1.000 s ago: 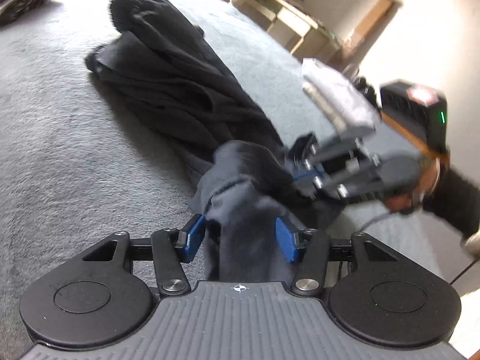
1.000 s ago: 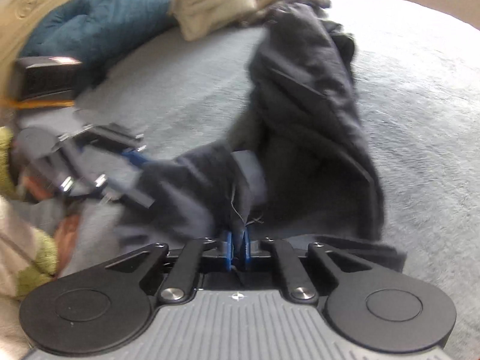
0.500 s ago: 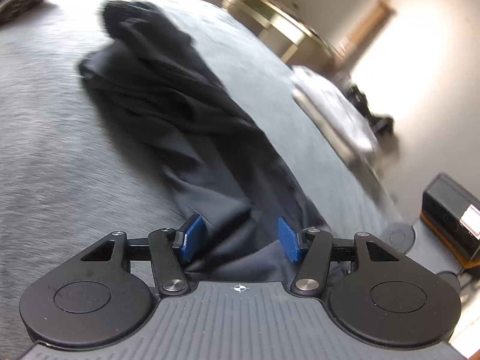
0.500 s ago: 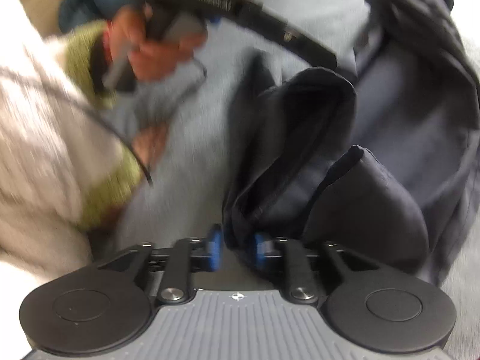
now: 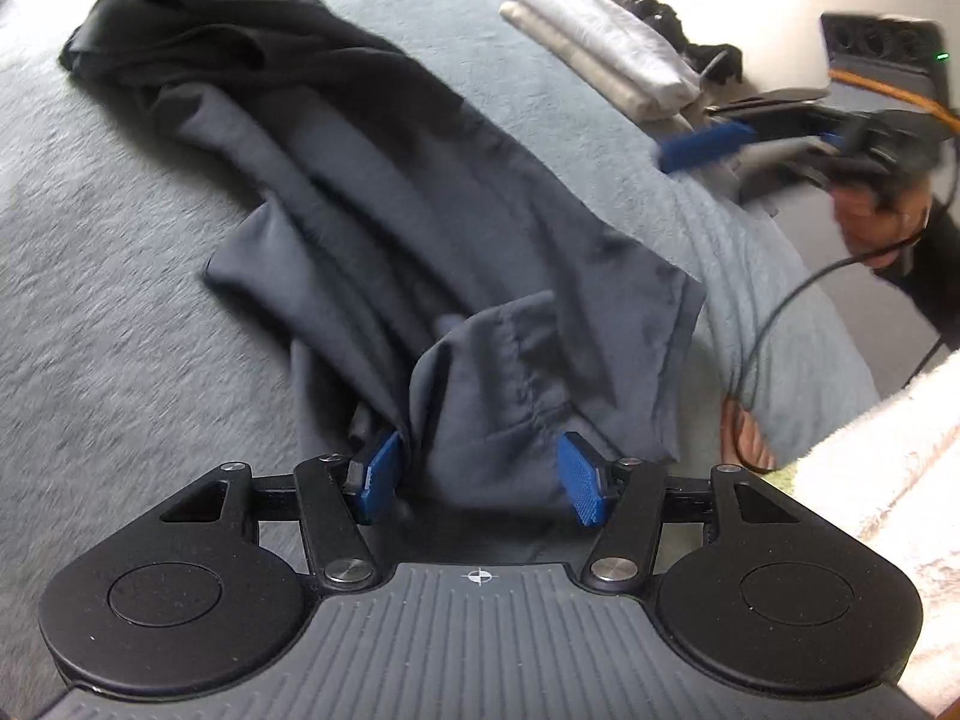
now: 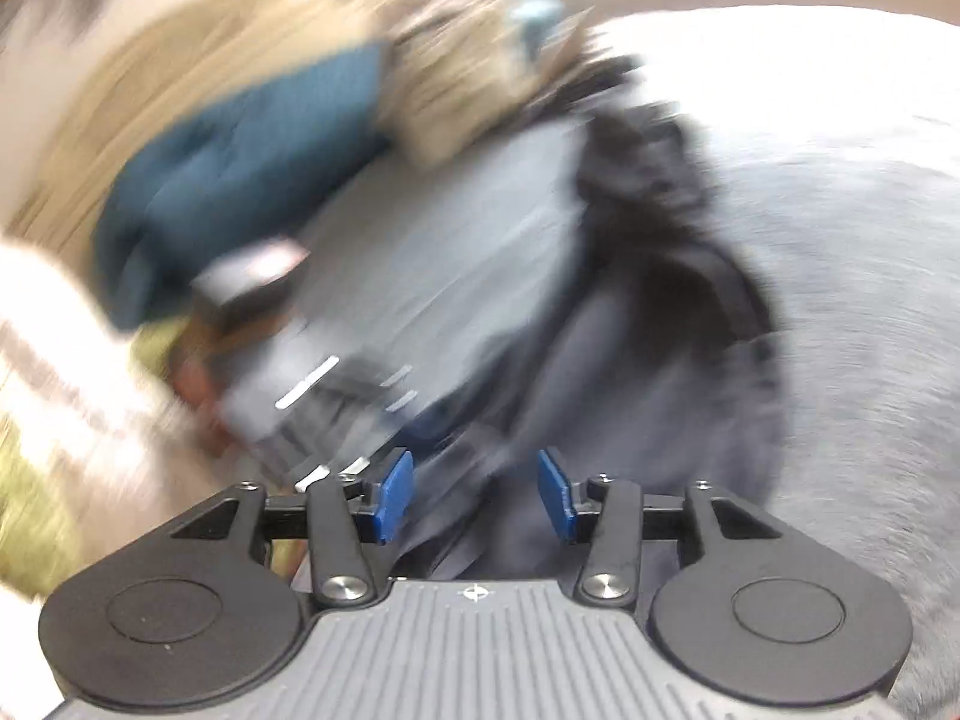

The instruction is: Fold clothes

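Note:
A dark grey garment lies crumpled lengthwise on a grey blanket, its far end bunched in black folds. My left gripper is open, and a fold of the garment's near end rests between its blue pads without being pinched. In the blurred right wrist view my right gripper is open too, over the same garment. The right gripper also shows far right in the left wrist view, held in a hand above the blanket's edge.
A stack of folded white cloth lies at the blanket's far right edge. A black box with a green light stands behind it. A teal cushion and a beige one sit beyond the garment. A pale sleeve is at right.
The right gripper was shut on the garment a second ago; it has opened, let go and swung away. The garment's near end has dropped flatter onto the blanket. The left gripper stays open.

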Demonstrator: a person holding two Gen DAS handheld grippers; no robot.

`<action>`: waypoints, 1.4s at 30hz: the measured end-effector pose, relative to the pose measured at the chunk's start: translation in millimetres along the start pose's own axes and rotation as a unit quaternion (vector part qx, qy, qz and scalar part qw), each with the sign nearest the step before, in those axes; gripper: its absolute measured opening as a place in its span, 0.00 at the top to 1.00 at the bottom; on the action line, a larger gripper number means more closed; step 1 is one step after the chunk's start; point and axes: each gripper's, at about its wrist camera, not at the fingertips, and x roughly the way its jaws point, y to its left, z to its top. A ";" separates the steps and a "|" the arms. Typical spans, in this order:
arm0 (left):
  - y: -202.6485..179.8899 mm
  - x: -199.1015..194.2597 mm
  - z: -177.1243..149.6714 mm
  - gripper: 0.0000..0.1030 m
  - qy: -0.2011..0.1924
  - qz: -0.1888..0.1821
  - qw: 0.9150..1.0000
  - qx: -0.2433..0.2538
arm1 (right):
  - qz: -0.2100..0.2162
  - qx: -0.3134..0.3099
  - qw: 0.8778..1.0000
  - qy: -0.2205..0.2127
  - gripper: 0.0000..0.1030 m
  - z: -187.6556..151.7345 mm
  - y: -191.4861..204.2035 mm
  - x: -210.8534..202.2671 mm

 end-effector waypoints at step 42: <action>102.8 -10.2 112.6 0.51 -0.238 0.158 0.939 -0.193 | -0.184 0.083 0.967 -0.155 0.98 131.9 -98.4 103.2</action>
